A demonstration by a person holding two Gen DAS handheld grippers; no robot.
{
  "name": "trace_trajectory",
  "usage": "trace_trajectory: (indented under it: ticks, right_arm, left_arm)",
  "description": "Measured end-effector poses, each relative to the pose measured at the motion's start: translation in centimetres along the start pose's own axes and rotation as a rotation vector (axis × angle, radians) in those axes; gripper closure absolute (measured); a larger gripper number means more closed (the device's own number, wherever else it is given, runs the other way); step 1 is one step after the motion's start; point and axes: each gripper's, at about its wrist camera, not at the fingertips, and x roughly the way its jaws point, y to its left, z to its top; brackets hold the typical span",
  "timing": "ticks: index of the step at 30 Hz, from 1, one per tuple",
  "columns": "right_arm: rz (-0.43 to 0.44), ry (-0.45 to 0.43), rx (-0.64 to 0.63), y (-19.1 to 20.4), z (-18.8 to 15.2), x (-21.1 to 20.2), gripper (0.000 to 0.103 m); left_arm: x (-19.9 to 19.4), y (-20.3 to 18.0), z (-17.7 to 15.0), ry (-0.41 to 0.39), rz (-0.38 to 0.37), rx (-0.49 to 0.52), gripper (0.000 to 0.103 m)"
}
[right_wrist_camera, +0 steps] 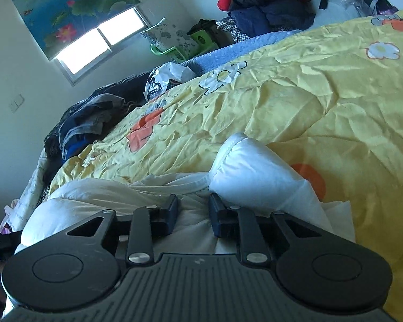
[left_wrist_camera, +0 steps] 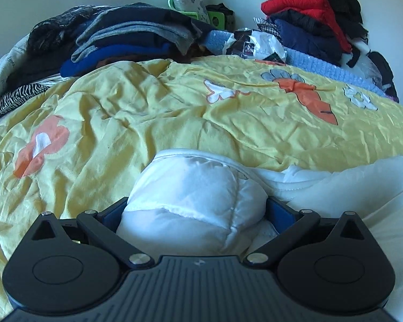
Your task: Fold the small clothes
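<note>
The white padded garment (left_wrist_camera: 198,187) lies crumpled on the yellow flowered quilt (left_wrist_camera: 147,112), at the near edge of the bed, filling the 6 o'clock part of both wrist views. Your left gripper (left_wrist_camera: 196,212) has its blue-padded fingers spread wide with a puffy fold of the garment bulging up between them and touching both pads, so it is clamped on that fold. Your right gripper (right_wrist_camera: 193,214) has its fingers drawn closer, with white cloth bunched in the narrow gap between them; a rounded quilted end of the garment (right_wrist_camera: 252,171) stands up just at 1 o'clock of the right finger. Behind the quilt, a pile of dark folded clothes (left_wrist_camera: 126,40) sits at 11 o'clock and a stack topped with a red jacket (left_wrist_camera: 303,8) at 1 o'clock.
</note>
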Motion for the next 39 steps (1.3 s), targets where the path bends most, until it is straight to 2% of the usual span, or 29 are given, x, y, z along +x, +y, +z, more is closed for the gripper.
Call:
trace_trajectory:
  ticks: [3,4,6,8,11,13,16,19,20,21,24,26,28,32,34,37,39]
  right_arm:
    - [0.022,-0.005,0.002,0.0,0.0,-0.6,0.068]
    - [0.036,-0.002,0.017,-0.1,0.2,-1.3,0.063]
    - [0.007,-0.029,0.062,0.0,0.4,-4.0,0.052]
    - [0.031,-0.077,0.097,0.0,0.1,-8.2,0.024]
    - [0.094,-0.141,0.164,-1.0,-2.0,-15.9,0.007]
    - [0.132,-0.137,0.266,-2.7,-4.8,-20.1,0.005]
    - [0.084,-0.084,0.417,-5.0,-9.4,-23.8,0.007]
    - [0.078,-0.072,0.497,-5.7,-13.3,-25.7,0.007]
    - [0.082,-0.066,0.508,-5.7,-14.2,-25.8,0.004]
    - [0.076,-0.076,0.485,-5.3,-14.7,-25.7,0.005]
    - [0.038,-0.072,0.425,-3.7,-14.8,-24.5,0.003]
    - [0.059,-0.061,0.422,-2.9,-14.4,-23.0,0.001]
    - [0.055,-0.064,0.422,-2.2,-13.8,-21.4,0.000]
    - [0.046,-0.060,0.407,-0.8,-12.5,-18.7,0.000]
    - [0.033,-0.062,0.380,0.2,-12.4,-17.9,0.000]
    - [0.034,-0.077,0.384,0.2,-12.2,-17.2,0.000]
    - [0.024,-0.098,0.392,0.2,-12.2,-17.1,0.000]
  left_arm:
    - [-1.2,1.4,0.1,-0.016,-0.037,-0.065,0.000]
    - [-2.3,2.0,0.0,-0.045,-0.017,-0.098,0.000]
    - [-5.7,3.4,-0.6,-0.128,0.018,-0.179,0.000]
    - [-9.8,5.7,-1.7,-0.166,-0.021,-0.304,0.000]
    - [-15.6,9.4,-5.4,-0.184,-0.159,-0.490,0.000]
    - [-18.3,10.8,-8.6,-0.181,-0.191,-0.542,0.000]
    - [-20.6,12.3,-13.1,-0.179,-0.153,-0.656,0.000]
    - [-21.1,12.7,-16.3,-0.145,-0.125,-0.772,0.000]
    - [-21.0,12.4,-16.9,-0.120,-0.121,-0.782,0.000]
    - [-20.7,12.2,-17.3,-0.099,-0.124,-0.784,0.000]
    - [-21.0,10.4,-17.4,-0.134,-0.093,-0.751,0.000]
    - [-20.2,9.4,-17.1,-0.121,-0.118,-0.732,0.000]
    - [-19.6,8.5,-16.7,-0.109,-0.109,-0.728,0.000]
    - [-18.4,6.8,-15.5,-0.041,-0.164,-0.721,0.000]
    - [-17.7,5.7,-14.7,-0.002,-0.177,-0.646,0.000]
    - [-17.0,3.7,-13.8,0.023,-0.108,-0.514,0.000]
    - [-16.7,3.0,-13.7,0.027,-0.080,-0.462,0.000]
